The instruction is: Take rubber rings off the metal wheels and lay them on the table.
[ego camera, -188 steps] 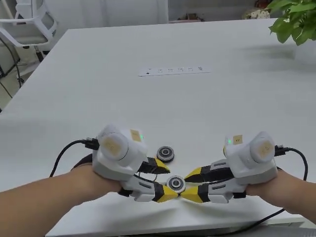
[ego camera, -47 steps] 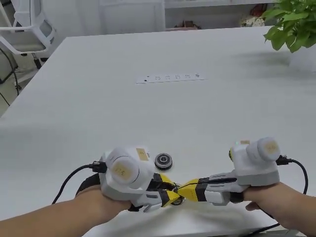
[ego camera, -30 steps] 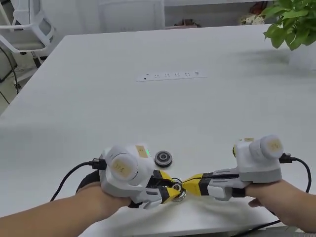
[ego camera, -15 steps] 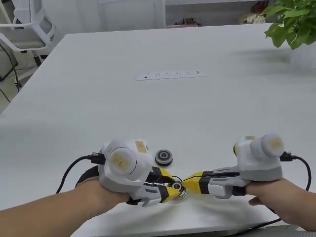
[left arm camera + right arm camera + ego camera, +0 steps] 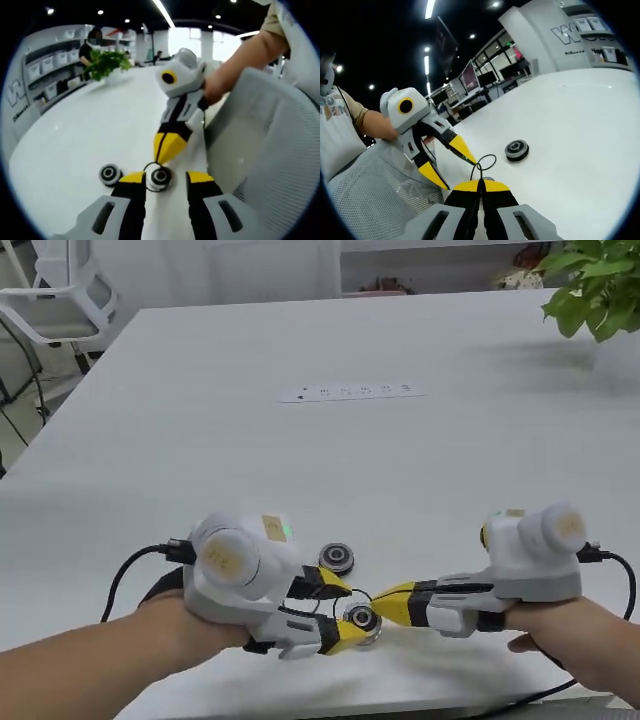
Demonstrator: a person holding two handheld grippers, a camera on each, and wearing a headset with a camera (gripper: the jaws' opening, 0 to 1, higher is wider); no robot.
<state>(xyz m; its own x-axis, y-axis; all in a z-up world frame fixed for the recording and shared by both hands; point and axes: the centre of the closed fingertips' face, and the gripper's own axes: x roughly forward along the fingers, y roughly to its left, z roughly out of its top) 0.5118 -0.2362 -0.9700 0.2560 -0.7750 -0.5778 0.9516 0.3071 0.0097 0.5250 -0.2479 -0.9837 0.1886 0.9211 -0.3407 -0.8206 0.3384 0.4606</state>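
Rubber ring (image 5: pixel 490 156) pinched by the right gripper (image 5: pixel 481 182), near edge of the table (image 5: pixel 300 460)

Rubber ring first: a thin black loop rising out of the right gripper's yellow tips, which are pressed together on it; the loop's far side reaches the tip of the left gripper's upper jaw. The left gripper (image 5: pixel 166 177) has its jaws spread wide, clamping nothing; a metal wheel (image 5: pixel 360 619) sits on the table between them, close against one jaw and clear of the other. The two grippers meet nose to nose over that wheel, each held in a hand at the table's near edge. Just beyond them lies a second wheel (image 5: pixel 337 558), flat on the white top and dark around its rim, touched by neither gripper. Further up the table there's a white power strip (image 5: pixel 345 392); a green plant (image 5: pixel 595 290) stands at the far right corner.
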